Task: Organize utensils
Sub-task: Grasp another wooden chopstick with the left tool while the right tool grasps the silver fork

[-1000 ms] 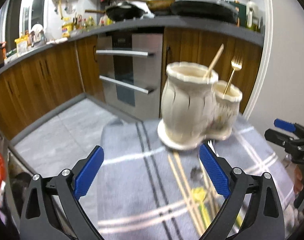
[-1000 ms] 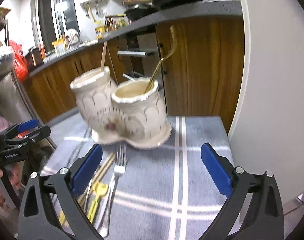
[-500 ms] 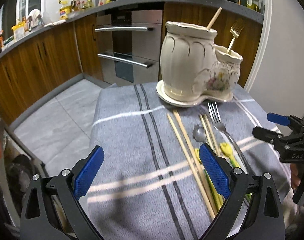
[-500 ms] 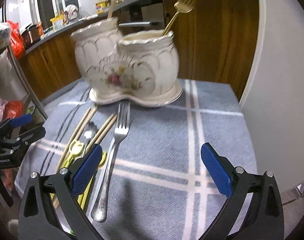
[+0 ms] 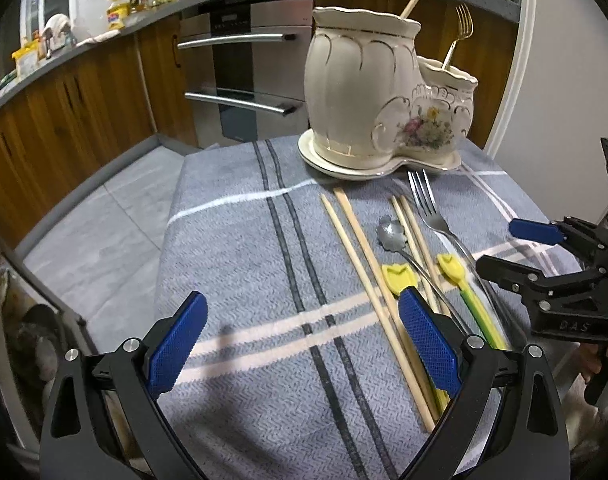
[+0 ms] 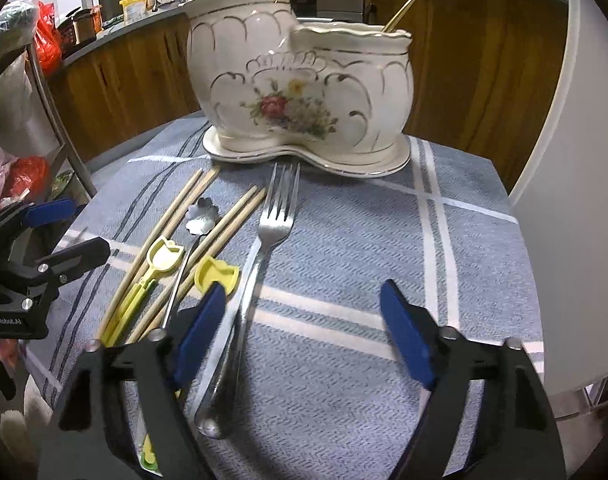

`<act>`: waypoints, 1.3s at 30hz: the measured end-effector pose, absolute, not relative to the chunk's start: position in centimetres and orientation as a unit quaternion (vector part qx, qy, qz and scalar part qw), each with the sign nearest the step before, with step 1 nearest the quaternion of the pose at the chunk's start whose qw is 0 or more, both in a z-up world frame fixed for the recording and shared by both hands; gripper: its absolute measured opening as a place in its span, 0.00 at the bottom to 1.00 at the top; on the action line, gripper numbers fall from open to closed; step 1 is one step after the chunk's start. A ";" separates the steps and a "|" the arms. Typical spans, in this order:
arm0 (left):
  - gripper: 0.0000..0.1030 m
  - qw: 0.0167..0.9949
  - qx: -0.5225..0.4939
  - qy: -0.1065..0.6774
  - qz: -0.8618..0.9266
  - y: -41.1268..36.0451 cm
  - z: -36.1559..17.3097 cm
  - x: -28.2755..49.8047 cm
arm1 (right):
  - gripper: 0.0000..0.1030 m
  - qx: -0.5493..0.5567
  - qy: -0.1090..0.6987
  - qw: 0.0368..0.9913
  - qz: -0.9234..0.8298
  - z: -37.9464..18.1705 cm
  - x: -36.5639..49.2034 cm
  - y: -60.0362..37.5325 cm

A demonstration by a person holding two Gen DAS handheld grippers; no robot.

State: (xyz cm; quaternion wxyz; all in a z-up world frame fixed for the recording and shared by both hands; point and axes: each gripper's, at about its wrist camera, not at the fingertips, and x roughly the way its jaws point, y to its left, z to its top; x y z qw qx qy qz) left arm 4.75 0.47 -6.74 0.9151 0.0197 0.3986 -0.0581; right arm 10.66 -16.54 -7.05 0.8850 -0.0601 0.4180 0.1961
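Steel fork [image 6: 260, 264] lies mid-frame below the ceramic utensil holder [image 6: 304, 92], beside chopsticks [image 6: 224, 228]. Both the right gripper [image 6: 304, 336] and left gripper [image 5: 304, 344] are spread, empty. Closing off-centre could snag neighbouring chopsticks.

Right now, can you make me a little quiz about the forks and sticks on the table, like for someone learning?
1. True or false: the cream ceramic two-pot holder with painted flowers already has a gold fork in its shorter pot.
2. Which lies rightmost, seen from the right gripper? A) silver metal fork B) small silver flower-shaped spoon C) yellow plastic scoop
3. Fill in: the left gripper is open and holds ____.

Key: 1 true; 2 A; 3 nothing.
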 end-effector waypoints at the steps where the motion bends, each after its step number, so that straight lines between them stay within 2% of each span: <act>1: 0.93 0.915 0.023 0.399 -0.058 0.4 -6.8 4.7 | 0.63 -0.061 0.419 0.884 0.197 -7.1 10.7 -16.5; 8: 0.92 0.912 0.040 0.405 -0.057 -0.1 -7.1 4.8 | 0.45 -0.074 0.427 0.876 0.210 -7.1 10.7 -15.7; 13: 0.91 0.909 0.059 0.410 -0.056 -0.8 -7.2 5.0 | 0.28 -0.091 0.425 0.876 0.207 -7.1 10.6 -15.3; 17: 0.83 0.904 0.059 0.420 -0.062 -1.0 -7.6 5.1 | 0.26 -0.097 0.426 0.876 0.203 -7.2 10.5 -15.1; 22: 0.78 0.898 0.060 0.430 -0.067 -1.2 -8.0 5.3 | 0.24 -0.102 0.426 0.876 0.200 -7.3 10.6 -15.2; 24: 0.72 0.897 0.059 0.432 -0.071 -1.3 -8.0 5.3 | 0.24 -0.108 0.426 0.877 0.195 -7.2 10.8 -15.3; 27: 0.57 0.894 0.077 0.435 -0.073 -1.7 -7.9 5.4 | 0.22 -0.114 0.428 0.877 0.189 -7.1 11.0 -15.7; 30: 0.38 0.890 0.086 0.441 -0.073 -1.6 -7.8 5.6 | 0.22 -0.111 0.433 0.874 0.189 -7.0 11.4 -15.9; 38: 0.36 0.885 0.069 0.454 -0.071 -1.3 -7.7 7.0 | 0.22 -0.090 0.451 0.864 0.207 -7.2 13.8 -15.1; 39: 0.36 0.885 0.070 0.455 -0.070 -1.4 -7.8 7.2 | 0.18 -0.092 0.451 0.863 0.208 -7.2 13.9 -14.9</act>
